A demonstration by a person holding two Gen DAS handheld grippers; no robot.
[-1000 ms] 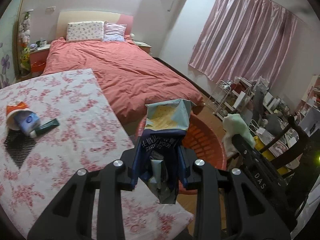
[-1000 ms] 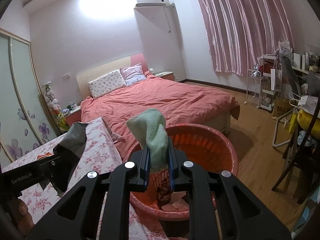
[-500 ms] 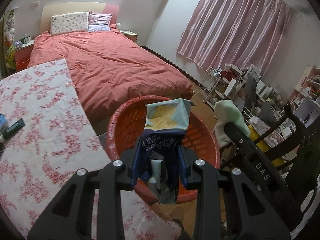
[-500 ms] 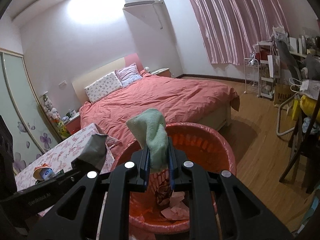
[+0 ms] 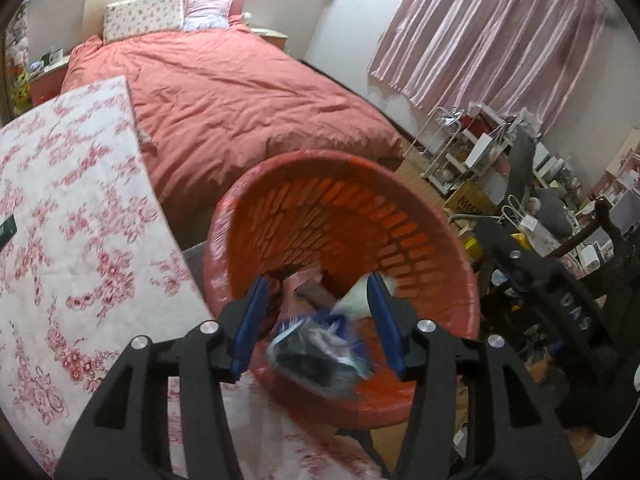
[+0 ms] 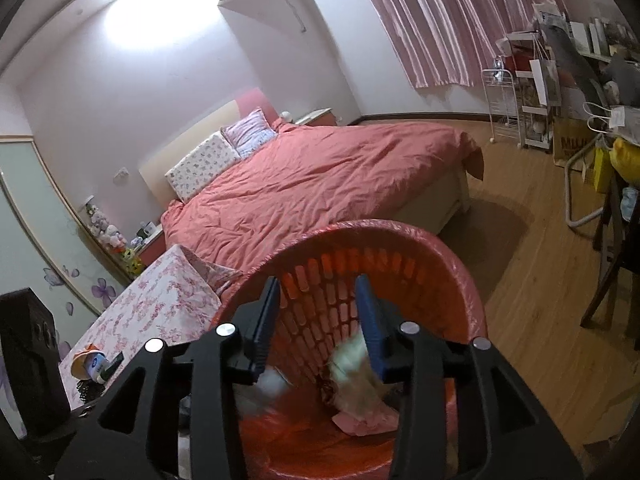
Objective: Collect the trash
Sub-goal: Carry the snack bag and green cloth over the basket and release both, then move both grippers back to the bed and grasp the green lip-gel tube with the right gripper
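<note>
A round orange slatted basket (image 5: 400, 240) stands on the floor beside the flowered table; it also shows in the right wrist view (image 6: 460, 280). My left gripper (image 5: 318, 316) is open above its near rim. A blurred dark blue wrapper (image 5: 320, 354) is falling between the fingers into the basket. My right gripper (image 6: 318, 312) is open over the basket. A blurred pale green cloth (image 6: 352, 368) drops just below its right finger. Pink paper scraps (image 6: 364, 420) lie at the basket bottom.
A table with a red-flowered cloth (image 5: 72, 232) is at the left, with a small tub and tube (image 6: 96, 364) on it. A bed with a salmon cover (image 5: 240, 92) lies behind. A white cart (image 6: 532, 116), bags and dark chairs crowd the right.
Both grippers have opened over the basket. The blue wrapper has left the left gripper and the green cloth has left the right gripper; both are falling in. Both grippers moved closer to the basket.
</note>
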